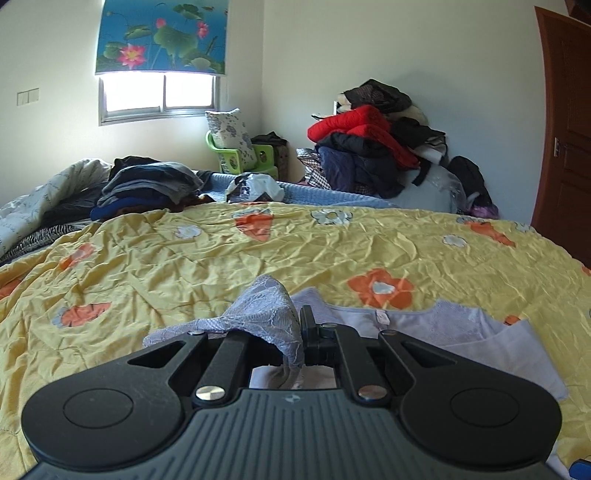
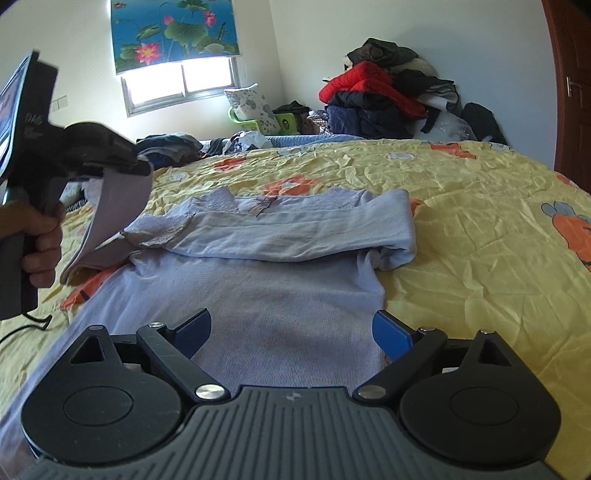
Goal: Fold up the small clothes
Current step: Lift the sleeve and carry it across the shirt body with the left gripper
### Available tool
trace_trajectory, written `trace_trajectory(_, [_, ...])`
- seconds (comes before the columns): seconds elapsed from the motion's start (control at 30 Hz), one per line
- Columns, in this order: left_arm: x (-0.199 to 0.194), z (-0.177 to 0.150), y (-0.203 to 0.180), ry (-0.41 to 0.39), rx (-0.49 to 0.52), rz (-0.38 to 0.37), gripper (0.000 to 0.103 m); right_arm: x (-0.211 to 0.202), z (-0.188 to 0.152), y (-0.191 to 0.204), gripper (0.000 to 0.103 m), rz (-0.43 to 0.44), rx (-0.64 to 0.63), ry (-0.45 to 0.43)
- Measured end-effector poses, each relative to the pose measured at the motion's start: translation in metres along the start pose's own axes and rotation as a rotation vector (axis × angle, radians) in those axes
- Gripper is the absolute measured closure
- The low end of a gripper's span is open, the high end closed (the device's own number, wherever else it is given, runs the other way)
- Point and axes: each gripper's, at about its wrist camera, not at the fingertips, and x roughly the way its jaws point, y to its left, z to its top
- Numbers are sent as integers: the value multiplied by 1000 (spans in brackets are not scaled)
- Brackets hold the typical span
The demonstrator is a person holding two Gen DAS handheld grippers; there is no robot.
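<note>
Left tool (image 1: 303, 332) is clamped on the lace-edged sleeve (image 1: 266, 310) of the pale lilac top (image 2: 280, 295), raised above the bed w/ the sleeve hanging from it; the hand (image 2: 40, 240) grips its handle upright (seen at left in the right wrist view). Right tool (image 2: 291, 332) hangs low over the top's lower body, angled down, jaws wide apart, nothing between them. Top lies on the yellow floral quilt (image 2: 480, 240), other sleeve folded across the chest.

You're in a home bedroom: bed w/ yellow floral quilt (image 1: 295, 251) mid-frame, clothes pile (image 1: 376, 147) upper right, window (image 1: 159, 96) w/ lotus blind (image 1: 162, 35) upper left.
</note>
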Motion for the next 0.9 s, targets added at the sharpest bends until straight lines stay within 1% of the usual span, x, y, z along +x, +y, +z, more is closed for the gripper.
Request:
trace_trajectory(0.1, [2, -2, -9, 5, 18, -10, 95, 2, -4, -1, 9, 2, -2, 13])
trace_trajectory(0.27, [1, -5, -19, 3, 44, -20, 95, 6, -6, -9, 8, 27, 46, 34])
trace_trajectory(0.43, [2, -5, -21, -1, 12, -44, 95, 8, -7, -9, 7, 25, 56, 54])
trace_trajectory(0.53, [4, -7, -26, 19, 39, -44, 95, 8, -8, -6, 7, 17, 45, 50])
trace_trajectory(0.6, [3, -8, -29, 8, 52, -37, 95, 7, -9, -8, 7, 25, 58, 47])
trace_trajectory(0.73, [2, -8, -29, 10, 46, -39, 95, 9, -8, -15, 5, 35, 99, 53])
trace_trajectory(0.9, [2, -8, -30, 2, 42, -47, 95, 10, -9, -16, 5, 31, 96, 55])
